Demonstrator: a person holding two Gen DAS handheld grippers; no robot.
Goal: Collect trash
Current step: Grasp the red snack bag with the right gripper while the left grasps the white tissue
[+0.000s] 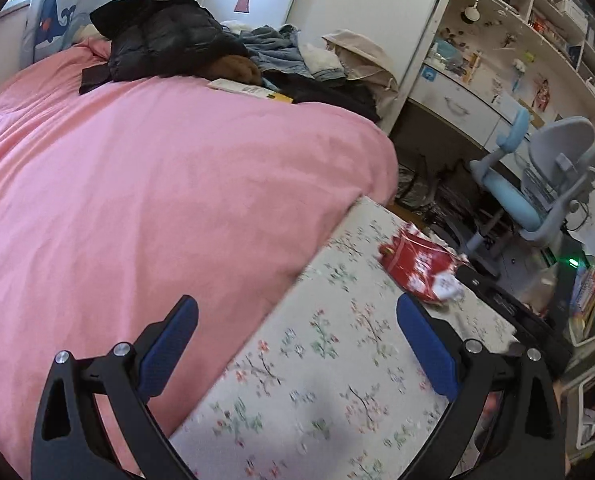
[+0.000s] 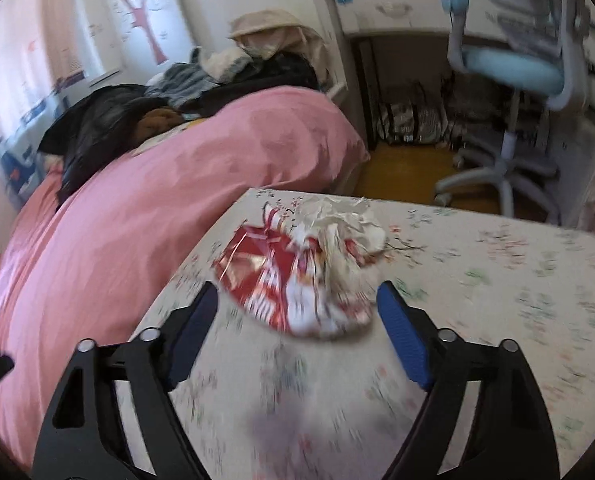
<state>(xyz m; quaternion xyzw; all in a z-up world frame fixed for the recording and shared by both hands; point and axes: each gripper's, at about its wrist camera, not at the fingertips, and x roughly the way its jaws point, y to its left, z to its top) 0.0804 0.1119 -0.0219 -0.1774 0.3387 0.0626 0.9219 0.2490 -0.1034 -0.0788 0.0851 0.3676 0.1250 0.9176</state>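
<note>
pink bedding [image 1: 137, 184] fills the left and centre of my left wrist view, with a heap of dark and denim clothes [image 1: 201, 48] piled at the upper middle. my left gripper [image 1: 297, 344] sits at the bottom of the frame, its blue pads [image 1: 169, 348] spread wide with nothing between them; the left pad hangs over the bedding, the right one over a floral tablecloth [image 1: 317, 380] that runs from lower centre toward the right. the trash, a crumpled red and white wrapper [image 1: 421, 268], lies on that cloth at centre right, near the table's far edge and just beyond my right pad, not touching it. a blue and grey desk chair [image 1: 545, 184] stands at the right, in front of a cluttered white desk with shelves [image 1: 509, 40] in the upper right.

in my right wrist view, blurred, my right gripper [image 2: 297, 304] comes up from the bottom with its jaws apart, gripping nothing. the same red and white wrapper [image 2: 297, 272] is in the middle of the frame on the floral tablecloth [image 2: 477, 320], with its near edge lying between my two blue fingertips [image 2: 397, 328]; i cannot tell whether either pad brushes it. the pink bedding [image 2: 117, 240] lies to the left, the clothes [image 2: 201, 80] at upper centre, and the desk chair [image 2: 509, 72] at upper right over a wooden floor [image 2: 397, 168].
</note>
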